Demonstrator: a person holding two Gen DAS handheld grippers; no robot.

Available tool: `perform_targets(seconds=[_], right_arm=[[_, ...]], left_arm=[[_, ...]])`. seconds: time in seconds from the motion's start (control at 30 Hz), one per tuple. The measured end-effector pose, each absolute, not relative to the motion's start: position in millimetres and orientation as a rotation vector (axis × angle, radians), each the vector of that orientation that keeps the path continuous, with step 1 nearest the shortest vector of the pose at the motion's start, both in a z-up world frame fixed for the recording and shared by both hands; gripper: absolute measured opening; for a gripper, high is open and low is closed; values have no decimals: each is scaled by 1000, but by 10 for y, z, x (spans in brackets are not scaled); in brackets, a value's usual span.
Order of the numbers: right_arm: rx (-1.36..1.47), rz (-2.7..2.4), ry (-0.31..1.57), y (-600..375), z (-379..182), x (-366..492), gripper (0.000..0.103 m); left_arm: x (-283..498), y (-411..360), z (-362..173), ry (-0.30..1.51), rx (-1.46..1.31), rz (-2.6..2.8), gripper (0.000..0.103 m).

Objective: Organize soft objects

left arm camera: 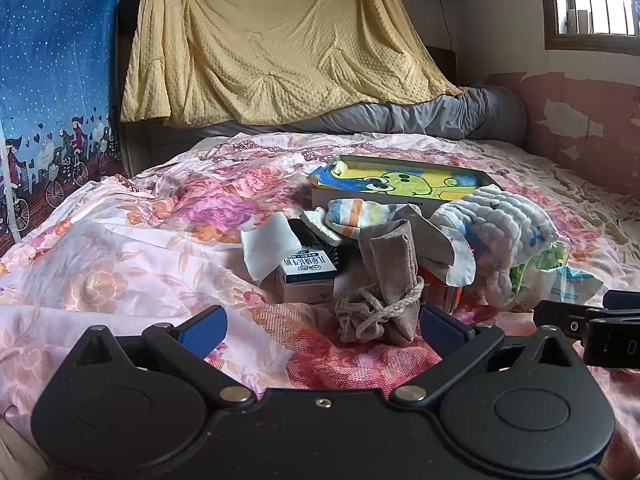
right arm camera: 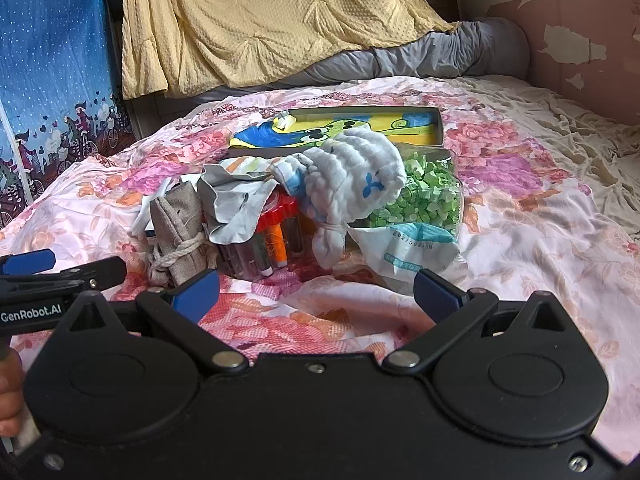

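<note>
A heap of soft things lies on the floral bedspread (left arm camera: pixel 120 248). A beige drawstring pouch (left arm camera: pixel 390 280) (right arm camera: pixel 178 226) tied with cord sits at its front. Behind it are a striped sock (left arm camera: pixel 352 216), a grey cloth (right arm camera: pixel 232 200) and a knotted white fluffy cloth (left arm camera: pixel 504 228) (right arm camera: pixel 352 176). My left gripper (left arm camera: pixel 320 330) is open, its blue pads just short of the pouch on either side. Also open, my right gripper (right arm camera: pixel 316 294) hovers in front of the white cloth with nothing between its fingers. An open box with a cartoon lining (left arm camera: pixel 404 182) (right arm camera: pixel 360 126) lies behind the heap.
A small milk carton (left arm camera: pixel 308 276), a tube of markers with a red cap (right arm camera: pixel 272 232), a bag of green pieces (right arm camera: pixel 424 192) and a white packet (right arm camera: pixel 404 252) are mixed into the heap. A grey bolster (left arm camera: pixel 420 116) and a hanging yellow blanket (left arm camera: pixel 280 40) stand at the bed's far end.
</note>
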State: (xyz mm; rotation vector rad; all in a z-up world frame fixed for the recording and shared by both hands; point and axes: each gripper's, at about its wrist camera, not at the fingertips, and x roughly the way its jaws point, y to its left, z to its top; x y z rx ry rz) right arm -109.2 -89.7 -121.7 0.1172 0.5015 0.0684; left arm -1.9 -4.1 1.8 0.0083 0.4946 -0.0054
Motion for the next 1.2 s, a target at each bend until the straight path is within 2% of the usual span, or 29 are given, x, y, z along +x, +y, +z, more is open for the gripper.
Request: perform_targets(seconds=[1.2], right_arm=[[111, 72, 496, -877, -1199, -1096, 103]], left_arm=[[-36, -60, 46, 490, 11, -10, 102]])
